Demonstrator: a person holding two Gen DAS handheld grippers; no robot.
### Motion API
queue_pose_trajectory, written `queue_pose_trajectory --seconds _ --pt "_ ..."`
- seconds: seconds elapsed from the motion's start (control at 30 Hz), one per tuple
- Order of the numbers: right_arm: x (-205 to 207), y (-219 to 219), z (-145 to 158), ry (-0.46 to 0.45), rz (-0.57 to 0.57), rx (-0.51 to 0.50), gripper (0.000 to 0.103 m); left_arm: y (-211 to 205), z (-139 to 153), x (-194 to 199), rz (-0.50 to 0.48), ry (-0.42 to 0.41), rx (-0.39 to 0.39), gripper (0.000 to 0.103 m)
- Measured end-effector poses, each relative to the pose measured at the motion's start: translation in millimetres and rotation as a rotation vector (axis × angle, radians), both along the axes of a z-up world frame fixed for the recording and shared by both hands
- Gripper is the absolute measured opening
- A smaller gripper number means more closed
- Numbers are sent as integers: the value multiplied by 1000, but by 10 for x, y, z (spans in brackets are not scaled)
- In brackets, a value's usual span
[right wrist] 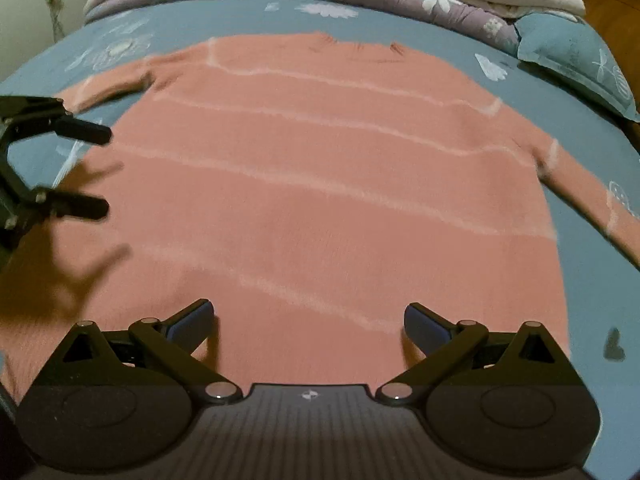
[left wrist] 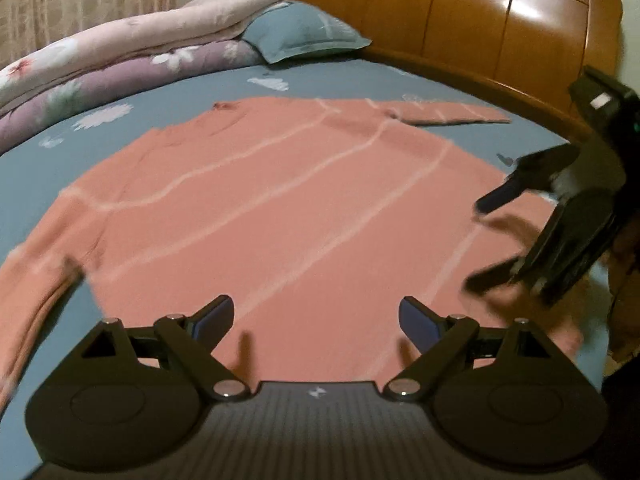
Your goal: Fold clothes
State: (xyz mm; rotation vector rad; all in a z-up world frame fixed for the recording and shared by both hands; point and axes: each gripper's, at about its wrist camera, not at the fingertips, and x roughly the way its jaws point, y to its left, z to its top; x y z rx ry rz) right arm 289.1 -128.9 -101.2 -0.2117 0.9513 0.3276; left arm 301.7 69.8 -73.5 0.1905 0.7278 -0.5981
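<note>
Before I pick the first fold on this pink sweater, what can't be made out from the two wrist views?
- Salmon-pink striped knit sweater hem: left wrist view, hidden behind the left hand-held gripper.
- Same hem: right wrist view, hidden behind the right hand-held gripper.
- One sleeve's cuff: right wrist view, cut off by the edge.
- Collar: blurred; front or back up is unclear.

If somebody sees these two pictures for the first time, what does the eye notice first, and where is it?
First comes the salmon-pink sweater with pale stripes, spread flat with both sleeves out across the middle of the blue flowered bed sheet. Next come the two black grippers above its near edge, the left gripper and the right gripper, both open and empty. Behind lie folded floral quilts and a blue pillow by the wooden headboard.
</note>
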Motion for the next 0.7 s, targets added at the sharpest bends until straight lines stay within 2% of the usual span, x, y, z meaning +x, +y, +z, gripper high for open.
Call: queue_pose_trajectory --seconds 0.1,0.23,0.37,0.5,0.6,0.67,0.7 --pt "99 160 -104 -12 43 9 103 -75 -135 42 24 12 72 90" --pt "189 158 -112 46 35 0 103 18 -264 -1 76 36 126 94" --pt "-30 -235 -128 127 -49 -4 103 179 -273 0 120 56 101 95" --pt "-282 -418 -97 143 -91 9 103 73 -241 93 117 60 145 97" --pt "-268 -384 -9 117 -114 7 103 -8 -135 49 101 -1 149 96" --pt "-243 -424 22 69 -139 24 103 -79 -147 77 88 11 140 96" --pt "-214 -451 5 82 -159 40 103 -108 -190 85 99 35 154 96"
